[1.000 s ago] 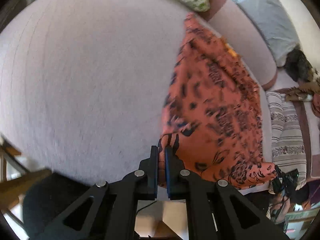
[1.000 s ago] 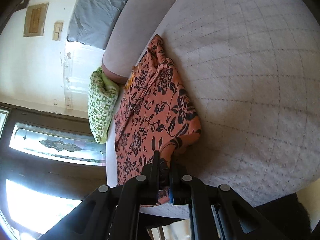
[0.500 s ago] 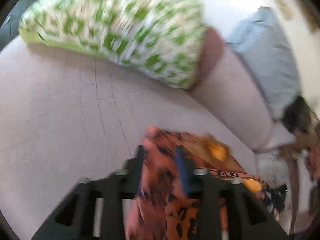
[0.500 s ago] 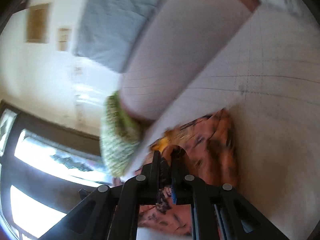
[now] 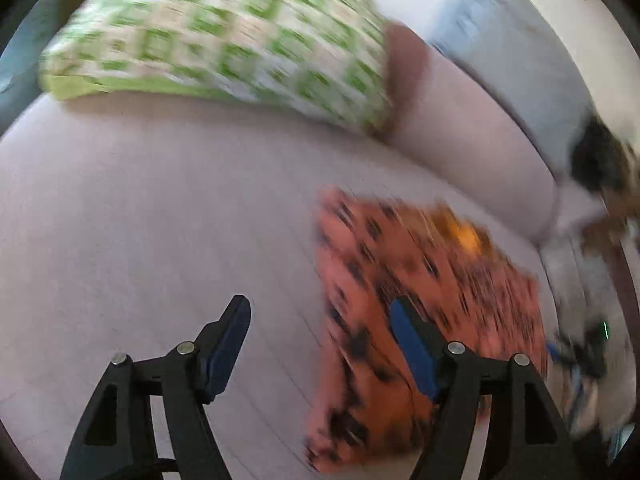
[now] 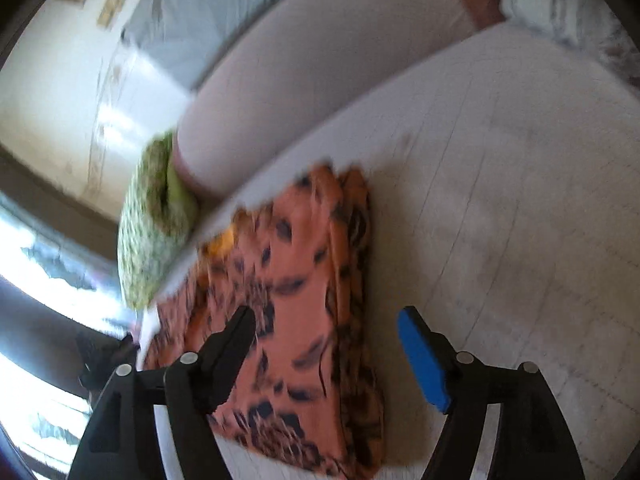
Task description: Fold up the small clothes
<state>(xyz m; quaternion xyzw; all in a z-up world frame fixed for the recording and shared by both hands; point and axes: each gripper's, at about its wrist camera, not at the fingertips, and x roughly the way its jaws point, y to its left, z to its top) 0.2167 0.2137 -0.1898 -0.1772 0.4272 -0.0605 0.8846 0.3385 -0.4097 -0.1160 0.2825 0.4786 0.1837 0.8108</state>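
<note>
Having let go since a second ago, the left gripper (image 5: 320, 316) gapes over the folded orange black-flowered garment (image 5: 404, 320) lying on the pale quilted mattress (image 5: 160, 220). Right view: right gripper (image 6: 326, 326) likewise spread, empty, above it.

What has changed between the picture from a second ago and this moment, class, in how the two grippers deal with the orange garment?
Both let go. The left gripper and right gripper, earlier shut on the near edge of the orange floral garment, now stand open. They carried that edge toward the green pillow, so the garment lies folded and shorter. The pale bed cover and the pillow stayed put.
</note>
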